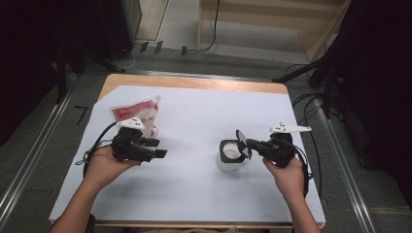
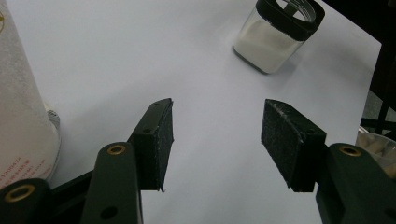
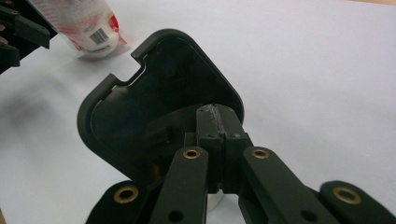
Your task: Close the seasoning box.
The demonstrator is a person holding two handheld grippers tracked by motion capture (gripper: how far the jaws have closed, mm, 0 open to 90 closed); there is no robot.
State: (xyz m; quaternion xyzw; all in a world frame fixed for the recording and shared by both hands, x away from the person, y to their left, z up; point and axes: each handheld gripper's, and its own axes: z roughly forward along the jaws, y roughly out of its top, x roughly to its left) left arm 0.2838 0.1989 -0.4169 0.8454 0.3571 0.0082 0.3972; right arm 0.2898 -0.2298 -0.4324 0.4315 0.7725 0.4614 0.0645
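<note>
Two tongs work near the jar point(image 1: 232, 154) mid-desk point(image 1: 194, 194): the right tongs point(image 1: 248, 143) are clamped on its black lid point(image 1: 241, 142), tipped open above it, while the left tongs point(image 1: 160, 148), jaws apart, wait beside the refill pouch point(image 1: 138, 114), probably next to grasp for pouring.

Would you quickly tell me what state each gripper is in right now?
Left gripper: open, holding nothing.
Right gripper: shut on the black lid.
</note>
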